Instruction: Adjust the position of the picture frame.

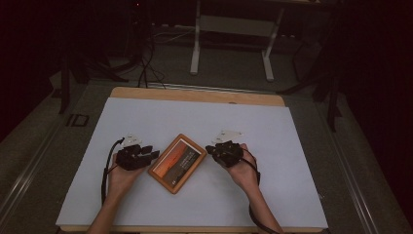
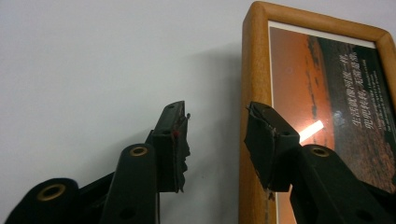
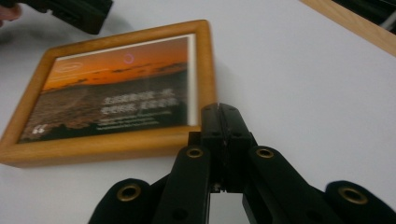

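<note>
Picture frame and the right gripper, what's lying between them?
Nothing: in the high view, bare white table cover separates the picture frame from the right gripper.

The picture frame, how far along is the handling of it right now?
Done: the frame lies flat on the white table cover, picture side up. In hand: the left gripper has its jaws open astride the frame's wooden edge, one over the picture and one over the cover, not clamped. The right gripper is shut on nothing beside the frame's other side. Left: closing on the frame and probably lifting or standing it.
</note>
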The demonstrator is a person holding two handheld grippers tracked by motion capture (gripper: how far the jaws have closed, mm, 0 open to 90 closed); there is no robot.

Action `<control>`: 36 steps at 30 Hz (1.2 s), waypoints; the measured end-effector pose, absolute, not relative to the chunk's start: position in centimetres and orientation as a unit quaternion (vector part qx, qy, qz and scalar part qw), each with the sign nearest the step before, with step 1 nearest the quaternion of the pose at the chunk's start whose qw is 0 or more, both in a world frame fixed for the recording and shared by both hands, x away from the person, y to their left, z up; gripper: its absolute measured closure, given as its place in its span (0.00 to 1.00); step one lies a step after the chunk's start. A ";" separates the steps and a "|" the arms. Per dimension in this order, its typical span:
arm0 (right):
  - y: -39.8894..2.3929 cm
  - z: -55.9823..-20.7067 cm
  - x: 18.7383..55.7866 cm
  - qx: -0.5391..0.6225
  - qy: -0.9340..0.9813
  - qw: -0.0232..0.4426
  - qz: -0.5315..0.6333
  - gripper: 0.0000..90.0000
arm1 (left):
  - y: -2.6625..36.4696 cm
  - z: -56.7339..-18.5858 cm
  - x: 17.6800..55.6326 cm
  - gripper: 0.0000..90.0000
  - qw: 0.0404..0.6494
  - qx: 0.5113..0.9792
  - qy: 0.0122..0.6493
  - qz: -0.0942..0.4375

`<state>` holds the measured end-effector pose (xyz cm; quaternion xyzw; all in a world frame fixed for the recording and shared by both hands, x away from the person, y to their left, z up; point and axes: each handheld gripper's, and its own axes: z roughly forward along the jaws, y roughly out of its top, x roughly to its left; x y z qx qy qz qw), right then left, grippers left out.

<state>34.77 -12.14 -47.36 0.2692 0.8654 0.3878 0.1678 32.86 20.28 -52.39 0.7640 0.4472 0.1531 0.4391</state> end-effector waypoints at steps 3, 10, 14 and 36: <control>-11.5 -47.6 34.3 0.263 0.869 0.165 0.385 1.00 | 20.3 -52.4 32.8 0.71 0.437 0.770 0.440 0.151; -11.1 -48.6 33.0 0.251 0.884 0.155 0.364 1.00 | 19.9 -52.6 32.8 0.98 0.415 0.798 0.412 0.144; -11.3 -49.8 32.8 0.259 0.888 0.149 0.349 1.00 | 19.4 -53.0 32.9 0.99 0.387 0.818 0.402 0.136; -12.3 -50.7 35.4 0.321 0.874 0.161 0.327 1.00 | 16.6 -53.3 31.2 1.00 0.393 0.852 0.342 0.058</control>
